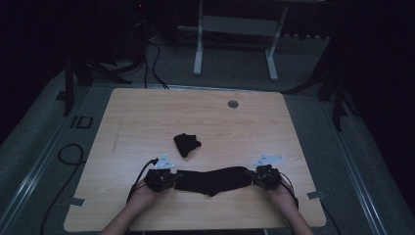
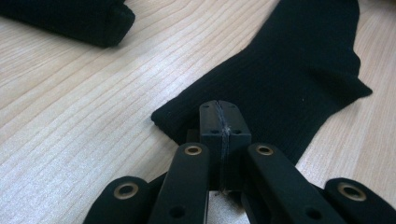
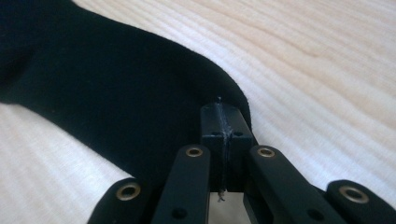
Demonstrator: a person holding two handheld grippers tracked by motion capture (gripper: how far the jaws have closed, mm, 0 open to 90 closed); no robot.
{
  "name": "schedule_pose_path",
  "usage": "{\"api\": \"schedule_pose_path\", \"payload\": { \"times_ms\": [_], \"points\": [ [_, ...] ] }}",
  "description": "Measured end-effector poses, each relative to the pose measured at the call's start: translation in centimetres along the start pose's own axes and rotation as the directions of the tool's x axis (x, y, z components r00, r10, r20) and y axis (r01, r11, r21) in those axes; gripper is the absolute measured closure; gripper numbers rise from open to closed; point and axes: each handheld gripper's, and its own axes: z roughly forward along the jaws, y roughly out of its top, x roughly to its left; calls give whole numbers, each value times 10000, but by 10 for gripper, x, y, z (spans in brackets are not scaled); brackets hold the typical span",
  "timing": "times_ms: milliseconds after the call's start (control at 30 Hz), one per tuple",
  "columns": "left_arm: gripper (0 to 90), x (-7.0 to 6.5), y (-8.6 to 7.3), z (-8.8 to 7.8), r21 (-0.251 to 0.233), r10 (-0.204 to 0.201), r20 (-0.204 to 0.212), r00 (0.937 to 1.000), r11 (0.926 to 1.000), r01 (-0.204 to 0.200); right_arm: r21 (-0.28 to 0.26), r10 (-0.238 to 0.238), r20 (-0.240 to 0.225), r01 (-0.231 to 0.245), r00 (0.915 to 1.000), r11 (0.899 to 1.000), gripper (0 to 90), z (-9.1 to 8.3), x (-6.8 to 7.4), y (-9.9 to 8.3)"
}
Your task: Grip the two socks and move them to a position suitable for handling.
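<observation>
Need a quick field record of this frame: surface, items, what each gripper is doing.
surface: wooden table
main item: black sock, laid flat, stretched between the two grippers near the table's front edge
second item: bunched black sock, lying apart, farther back on the table
left gripper: jaws shut on one end of the flat sock
right gripper: jaws shut on the other end
hands: one behind each gripper, entering from the bottom of the high view

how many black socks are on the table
2. One sock lies stretched flat near the front edge of the table, between the left claw and right claw, each shut on one end. The bunched sock sits just behind it, toward the table's middle.
</observation>
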Motion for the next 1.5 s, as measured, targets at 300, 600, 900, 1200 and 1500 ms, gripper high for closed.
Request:
{"api": "schedule_pose_path", "payload": {
  "times_ms": [300,600,900,1200,1500],
  "points": [
    [898,-10,-5,-3,81,3,232,9997,10000,-4,95,-118,-371,121,9992,9999,873,-18,14,-20],
    [897,-14,-13,-7,-86,-221,549,9982,9997,226,-34,62,-474,-63,9989,10000,874,-20,13,-25],
    [739,-19,-13,-12,-334,-116,509,9986,9994,133,-288,-160,-812,137,9966,9995,848,-26,15,-16],
    [428,-12,-16,-34,-1234,-171,552,9983,9921,238,-942,-1185,-752,1113,9901,9893,705,-28,19,38],
    [431,-2,-29,-41,-1050,-440,-96,9990,9936,427,-940,-1834,-807,1758,9797,9799,598,8,21,95]
  ]
}}
